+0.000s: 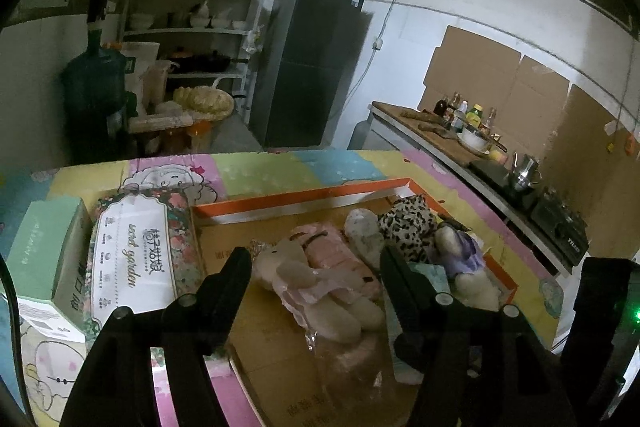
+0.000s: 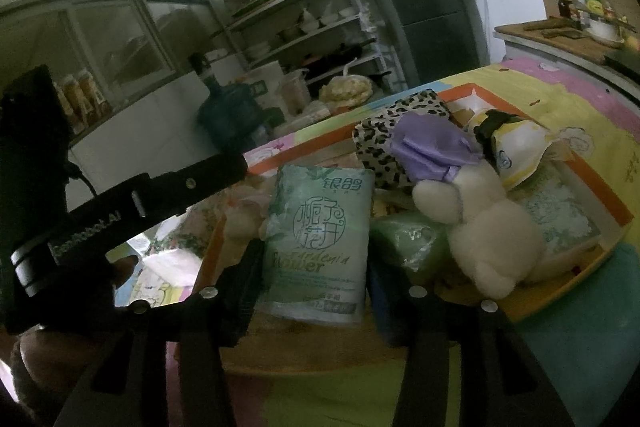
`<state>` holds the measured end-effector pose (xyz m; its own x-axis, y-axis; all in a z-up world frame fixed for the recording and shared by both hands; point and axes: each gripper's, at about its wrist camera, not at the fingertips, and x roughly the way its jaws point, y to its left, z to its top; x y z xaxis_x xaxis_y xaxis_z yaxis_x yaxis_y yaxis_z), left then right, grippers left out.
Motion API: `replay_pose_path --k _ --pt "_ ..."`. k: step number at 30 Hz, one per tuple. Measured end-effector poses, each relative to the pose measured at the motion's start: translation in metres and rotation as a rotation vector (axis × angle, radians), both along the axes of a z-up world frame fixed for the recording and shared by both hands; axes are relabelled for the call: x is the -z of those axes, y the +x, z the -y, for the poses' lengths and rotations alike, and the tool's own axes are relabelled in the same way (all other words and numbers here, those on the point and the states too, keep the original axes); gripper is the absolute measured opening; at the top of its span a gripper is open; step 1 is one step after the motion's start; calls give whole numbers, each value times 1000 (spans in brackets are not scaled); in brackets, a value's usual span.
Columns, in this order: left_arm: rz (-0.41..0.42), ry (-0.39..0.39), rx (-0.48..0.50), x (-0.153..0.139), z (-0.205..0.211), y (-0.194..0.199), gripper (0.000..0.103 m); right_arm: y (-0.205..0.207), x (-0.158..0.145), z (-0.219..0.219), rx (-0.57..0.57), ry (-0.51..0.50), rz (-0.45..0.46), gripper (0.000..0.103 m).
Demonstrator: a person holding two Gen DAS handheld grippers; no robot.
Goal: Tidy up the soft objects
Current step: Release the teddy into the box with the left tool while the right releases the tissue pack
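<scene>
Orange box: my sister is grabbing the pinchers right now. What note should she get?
Left gripper: open, over the pink plush lying in the orange box.
Right gripper: green tissue pack between its fingers; can't tell if it is pinched.
Done: pink plush, leopard pouch and white bear are in the box.
Left: floral tissue pack and mint carton sit outside, beside the box.

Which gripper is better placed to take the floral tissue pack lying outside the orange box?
Left. The left gripper is open and empty, and the floral tissue pack lies just beside it. The right gripper has the green tissue pack between its fingers.
</scene>
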<state>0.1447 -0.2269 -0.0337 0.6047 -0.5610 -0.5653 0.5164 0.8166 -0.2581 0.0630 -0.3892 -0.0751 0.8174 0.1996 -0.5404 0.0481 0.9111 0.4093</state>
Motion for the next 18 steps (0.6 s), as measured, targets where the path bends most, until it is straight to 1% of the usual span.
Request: replay_pose_path --k 3,4,8,18 --pt "8 -4 -2 -3 -2 -1 66 1 -1 -2 -2 3 2 57" --pt "12 -6 -4 -4 -3 -2 66 1 -2 -2 -4 4 3 60" --pt "19 -6 -11 -6 -5 -4 66 1 -6 -8 -8 -4 16 64" --pt "34 1 -40 -13 -14 -12 66 0 -12 -13 -7 -14 39 66"
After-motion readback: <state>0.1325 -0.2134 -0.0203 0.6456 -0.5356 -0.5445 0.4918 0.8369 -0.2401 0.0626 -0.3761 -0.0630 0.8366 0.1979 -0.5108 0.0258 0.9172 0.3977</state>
